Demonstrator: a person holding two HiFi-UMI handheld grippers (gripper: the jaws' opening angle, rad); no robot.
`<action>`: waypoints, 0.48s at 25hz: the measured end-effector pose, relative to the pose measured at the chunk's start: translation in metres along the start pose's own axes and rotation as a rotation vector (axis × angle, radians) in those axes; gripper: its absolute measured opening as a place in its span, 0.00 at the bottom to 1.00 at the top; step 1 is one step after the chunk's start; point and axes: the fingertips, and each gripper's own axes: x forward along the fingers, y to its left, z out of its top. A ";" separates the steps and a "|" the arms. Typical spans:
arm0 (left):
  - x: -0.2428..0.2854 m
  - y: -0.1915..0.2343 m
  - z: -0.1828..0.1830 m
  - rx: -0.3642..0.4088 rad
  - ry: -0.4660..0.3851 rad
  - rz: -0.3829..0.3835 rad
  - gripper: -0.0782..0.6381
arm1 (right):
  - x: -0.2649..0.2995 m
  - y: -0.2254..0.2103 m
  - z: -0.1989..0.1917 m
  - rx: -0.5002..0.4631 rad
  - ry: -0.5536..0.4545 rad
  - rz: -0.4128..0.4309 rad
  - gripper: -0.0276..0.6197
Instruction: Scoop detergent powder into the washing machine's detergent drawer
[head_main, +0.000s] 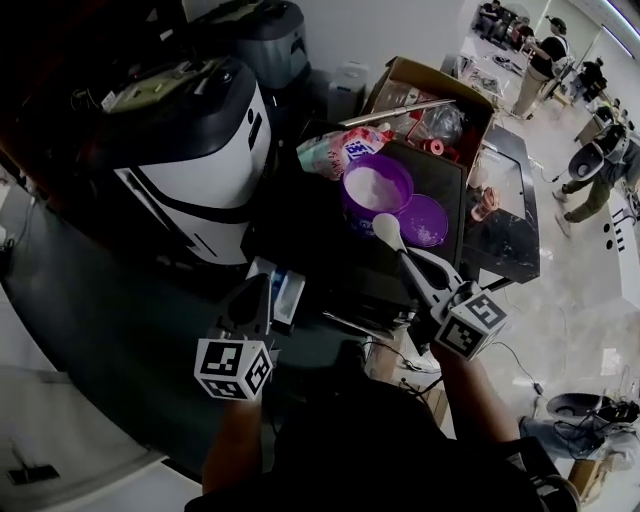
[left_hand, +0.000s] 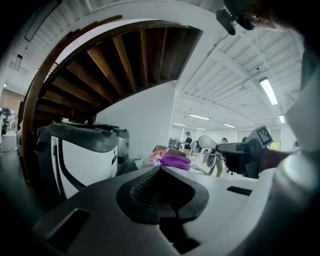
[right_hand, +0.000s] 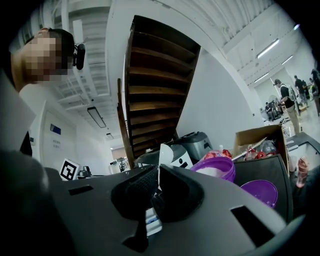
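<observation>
Nearest, the left gripper (head_main: 256, 290) has its jaws brought together on nothing, its tips just beside a small white-and-blue compartment (head_main: 288, 297) at the near left corner of the black flat top (head_main: 320, 245) (whether this is the drawer is hard to tell).

To the right, the right gripper (head_main: 412, 265) is clamped on the thin handle of a white plastic scoop (head_main: 387, 230). Its round bowl is heaped with white detergent powder and is held above the top's middle, at the near rim of the round purple plastic tub (head_main: 376, 188).

That tub stands toward the top's far edge and holds more of the fine, pale powder. Its flat purple lid (head_main: 427, 221) lies beside it, toward the right edge.

Behind are a pink-and-blue detergent bag (head_main: 340, 150), an open brown cardboard box (head_main: 425, 78), and, far left, a white-and-black washing machine (head_main: 195, 150).
</observation>
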 end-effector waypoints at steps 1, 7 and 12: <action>0.010 -0.005 0.004 0.011 0.003 -0.006 0.12 | 0.000 -0.009 0.003 0.004 -0.006 -0.002 0.07; 0.072 -0.034 0.027 0.085 0.020 -0.031 0.12 | -0.004 -0.073 0.013 0.025 -0.026 -0.033 0.07; 0.108 -0.048 0.038 0.141 0.045 -0.019 0.12 | -0.003 -0.124 0.008 0.029 -0.009 -0.044 0.07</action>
